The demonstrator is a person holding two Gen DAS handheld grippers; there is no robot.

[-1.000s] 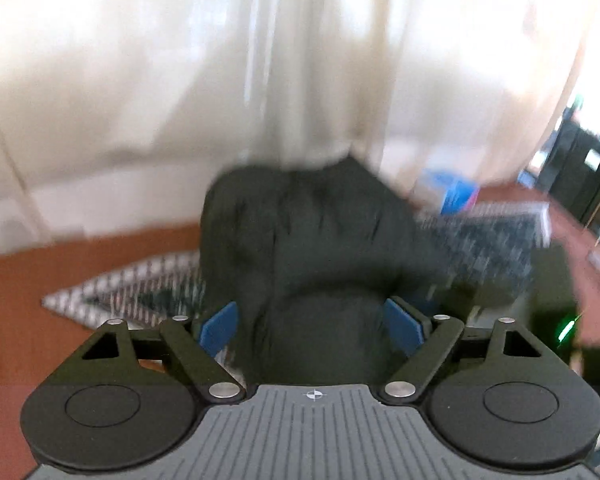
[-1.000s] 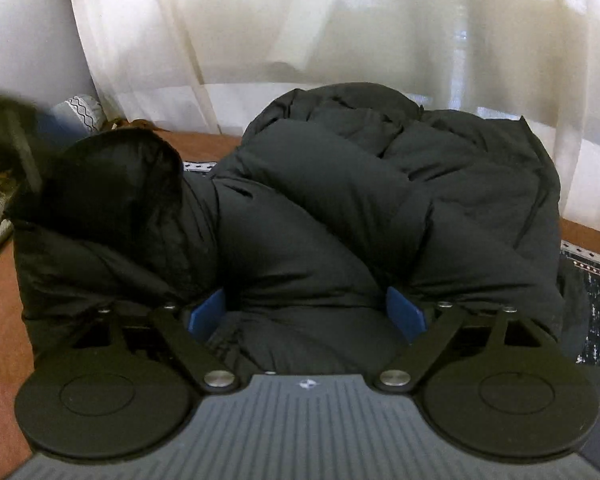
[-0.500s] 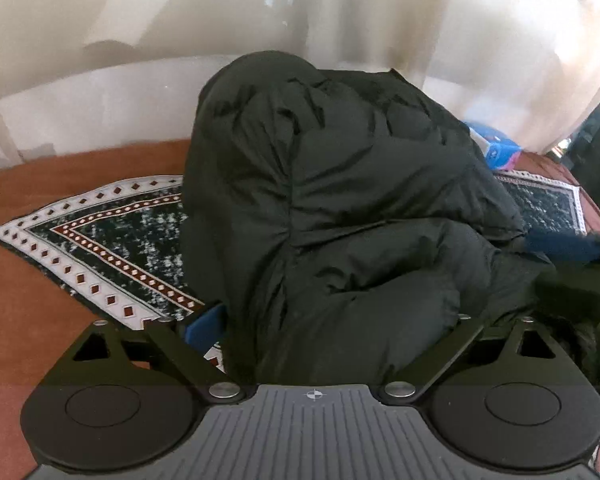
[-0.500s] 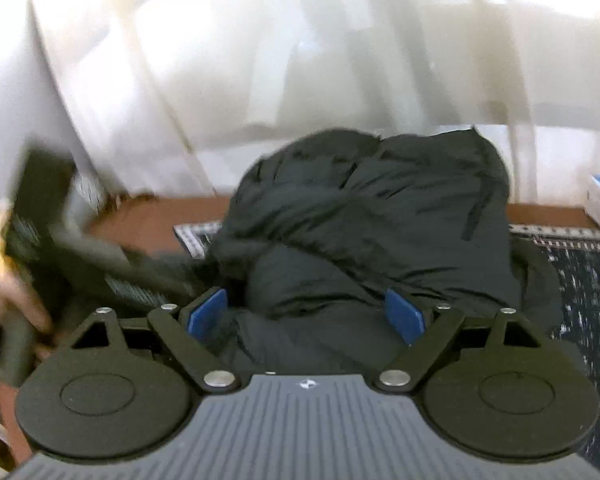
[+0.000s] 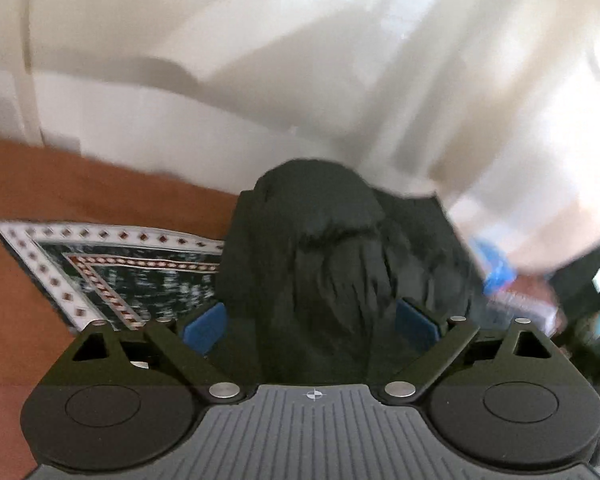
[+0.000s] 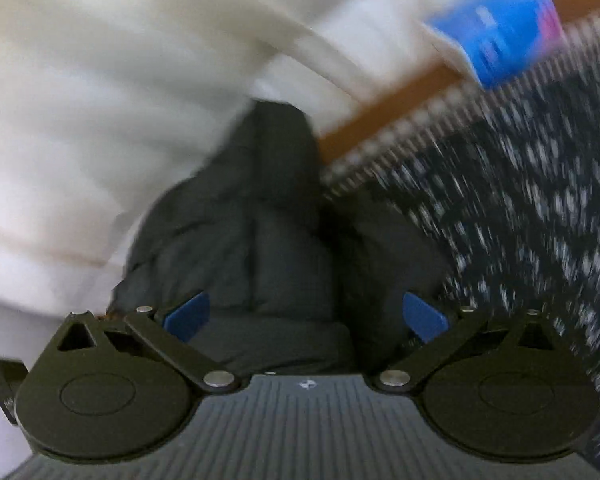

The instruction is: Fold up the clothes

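Left wrist view: the left hand-held gripper (image 5: 310, 322) stands wide, a black puffy jacket (image 5: 340, 264) bunched between its blue pads and running straight ahead over the patterned rug (image 5: 132, 276). Right wrist view: the right hand-held gripper (image 6: 306, 316), equally wide, straddles the jacket too, so both sit equally near; whether either grips cloth I cannot tell.

Black linkage arms, silver pivot screws, blue fingers (image 5: 205, 325), ribbed grey housing.

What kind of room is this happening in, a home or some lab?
Most likely a home living space: sheer white curtains hang behind, a patterned rug lies on a reddish-brown floor, and a black puffer jacket is being handled on it.
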